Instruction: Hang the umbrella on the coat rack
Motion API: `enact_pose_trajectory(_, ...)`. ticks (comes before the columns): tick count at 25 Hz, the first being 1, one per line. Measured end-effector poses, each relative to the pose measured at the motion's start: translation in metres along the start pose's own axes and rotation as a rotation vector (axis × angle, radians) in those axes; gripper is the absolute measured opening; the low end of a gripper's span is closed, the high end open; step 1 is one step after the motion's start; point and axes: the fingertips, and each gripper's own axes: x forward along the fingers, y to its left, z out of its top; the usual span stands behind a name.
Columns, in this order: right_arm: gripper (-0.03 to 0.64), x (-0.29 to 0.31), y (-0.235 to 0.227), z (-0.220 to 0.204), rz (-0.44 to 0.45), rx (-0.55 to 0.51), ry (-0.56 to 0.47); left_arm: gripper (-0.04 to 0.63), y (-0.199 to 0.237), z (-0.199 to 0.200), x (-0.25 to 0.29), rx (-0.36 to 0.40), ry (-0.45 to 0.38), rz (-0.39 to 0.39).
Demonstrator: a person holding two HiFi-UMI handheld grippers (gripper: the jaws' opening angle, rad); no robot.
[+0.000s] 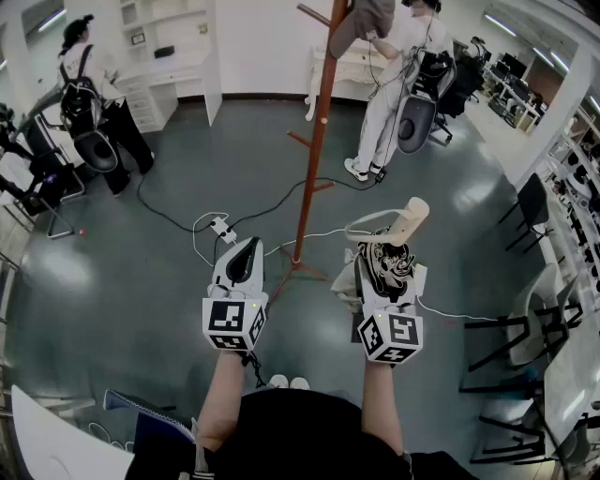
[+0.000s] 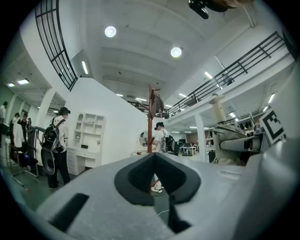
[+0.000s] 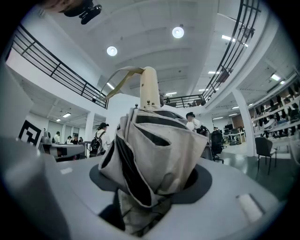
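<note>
The umbrella (image 1: 410, 221) is clamped in the right gripper (image 1: 382, 265), the left gripper (image 1: 246, 247) is closed and empty, and the coat rack (image 1: 315, 141) must be reached next.

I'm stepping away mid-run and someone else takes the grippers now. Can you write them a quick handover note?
Left gripper: shut, empty.
Right gripper: shut on the folded umbrella, its handle and strap sticking out past the jaws.
Coat rack: standing ahead on the floor, apart from both grippers; lower pegs bare, grey cloth on top.
Done: umbrella in grip.
Left: move to the rack, hook the strap over a peg, release.
</note>
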Motion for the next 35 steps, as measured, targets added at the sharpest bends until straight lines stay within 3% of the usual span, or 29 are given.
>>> enact_pose_trajectory(35, 0.285, 0.01, 0.012, -0.02, -0.014, 0.051, -0.003, 0.006, 0.023, -0.022, 0.011, 0.001, 0.03, -0.057)
